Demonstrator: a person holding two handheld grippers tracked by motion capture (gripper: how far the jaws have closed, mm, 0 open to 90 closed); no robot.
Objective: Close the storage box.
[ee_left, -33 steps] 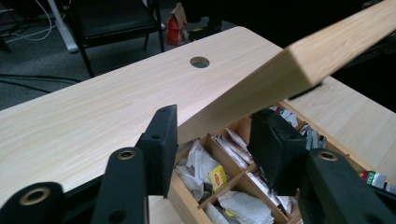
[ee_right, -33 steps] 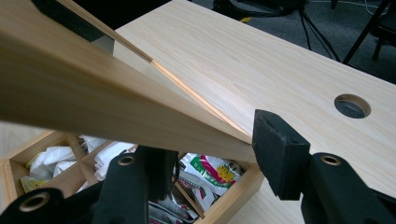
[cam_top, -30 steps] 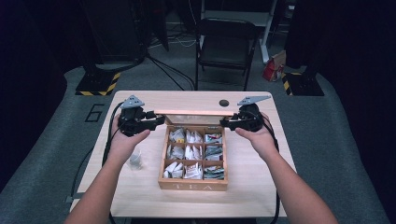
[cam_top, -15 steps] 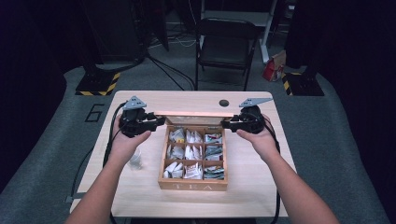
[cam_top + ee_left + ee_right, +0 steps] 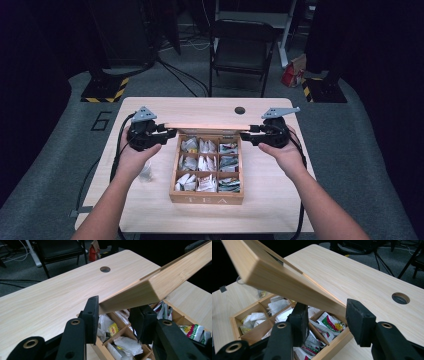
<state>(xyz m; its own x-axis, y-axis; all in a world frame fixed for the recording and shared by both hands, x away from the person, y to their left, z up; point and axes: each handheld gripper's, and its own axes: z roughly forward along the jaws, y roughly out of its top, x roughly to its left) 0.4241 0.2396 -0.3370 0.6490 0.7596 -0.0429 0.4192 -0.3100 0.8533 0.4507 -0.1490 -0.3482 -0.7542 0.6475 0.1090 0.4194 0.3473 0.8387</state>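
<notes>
A light wooden tea box, split into nine compartments w/ tea bags, sits mid-table on the pale wood table. Its flat wooden lid is raised at the far edge, hinged open over the box. The left gripper is at the lid's left end; in the left gripper view the lid corner lies between its spread jaws, one jaw touching it, the other jaw's contact hard to tell. The right gripper is at the right end; the lid edge rests on one jaw, the other stands just clear. A small clear item lies left of the box.
</notes>
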